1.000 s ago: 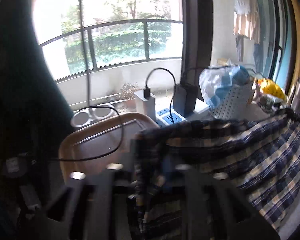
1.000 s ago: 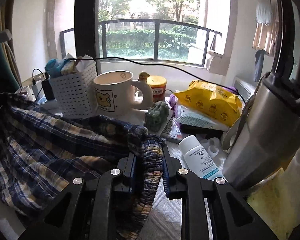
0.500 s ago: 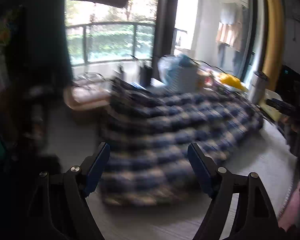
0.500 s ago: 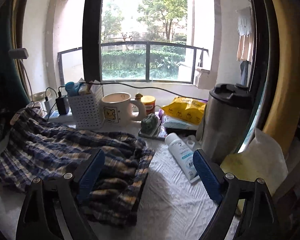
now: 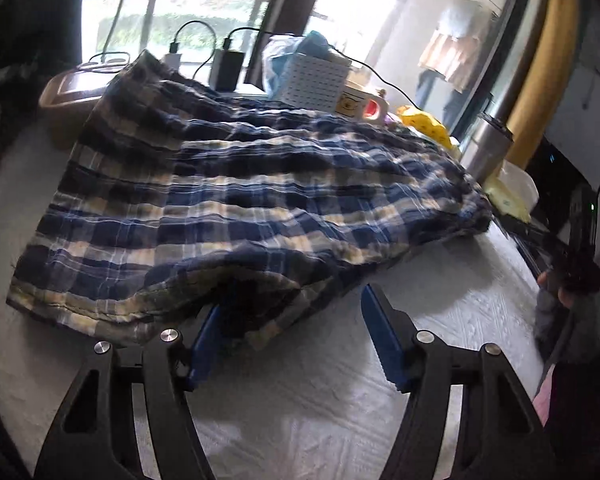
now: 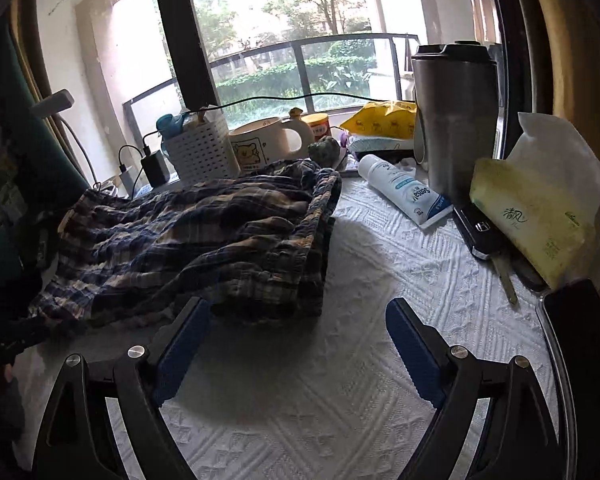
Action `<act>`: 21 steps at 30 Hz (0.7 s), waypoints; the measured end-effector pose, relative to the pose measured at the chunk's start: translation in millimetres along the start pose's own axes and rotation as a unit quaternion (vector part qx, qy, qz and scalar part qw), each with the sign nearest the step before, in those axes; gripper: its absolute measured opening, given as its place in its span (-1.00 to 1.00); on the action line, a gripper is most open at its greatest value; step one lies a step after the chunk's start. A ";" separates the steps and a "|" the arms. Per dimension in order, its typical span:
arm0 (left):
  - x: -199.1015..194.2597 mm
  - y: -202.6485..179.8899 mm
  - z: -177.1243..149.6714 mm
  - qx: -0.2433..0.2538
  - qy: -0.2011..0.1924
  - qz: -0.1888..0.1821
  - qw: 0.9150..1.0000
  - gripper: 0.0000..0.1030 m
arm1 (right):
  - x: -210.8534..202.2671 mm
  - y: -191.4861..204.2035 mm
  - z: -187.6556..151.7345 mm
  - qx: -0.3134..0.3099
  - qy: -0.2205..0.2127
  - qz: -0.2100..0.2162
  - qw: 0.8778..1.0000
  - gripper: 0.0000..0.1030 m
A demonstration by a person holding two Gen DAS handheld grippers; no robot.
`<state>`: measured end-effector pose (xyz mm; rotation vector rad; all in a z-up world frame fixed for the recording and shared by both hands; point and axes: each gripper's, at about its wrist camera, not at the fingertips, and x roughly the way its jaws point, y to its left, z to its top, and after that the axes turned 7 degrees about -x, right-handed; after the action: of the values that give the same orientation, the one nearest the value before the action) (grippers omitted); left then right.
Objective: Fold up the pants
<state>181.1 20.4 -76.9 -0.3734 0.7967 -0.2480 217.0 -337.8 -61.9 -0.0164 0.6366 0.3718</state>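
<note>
Plaid pants lie rumpled on the white textured cloth, just ahead of both tongs. Left tongs spread, left pad under the hem fold. Right tongs spread, holding nothing. Beyond: white perforated basket holding blue items; bear mug, contents hidden. Right view alone shows lidded steel tumbler, tube, tissue pack.
</note>
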 end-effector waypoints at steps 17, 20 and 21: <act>-19.0 -0.4 -9.5 -0.007 0.005 -0.023 1.000 -0.92 | 18.2 25.5 28.9 -0.076 0.044 0.040 0.995 -0.49; -41.1 -6.6 -18.6 -0.003 0.001 -0.039 0.999 -0.92 | -10.3 28.7 38.1 -0.101 0.028 0.032 0.994 -0.49; -47.9 -9.0 -21.9 -0.002 0.000 -0.043 0.999 -0.92 | -18.3 28.2 40.2 -0.106 0.026 0.032 0.993 -0.49</act>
<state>132.0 24.1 -56.2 -0.4118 0.7811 -0.3271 216.9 -312.5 -16.0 -0.2102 0.6473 0.5004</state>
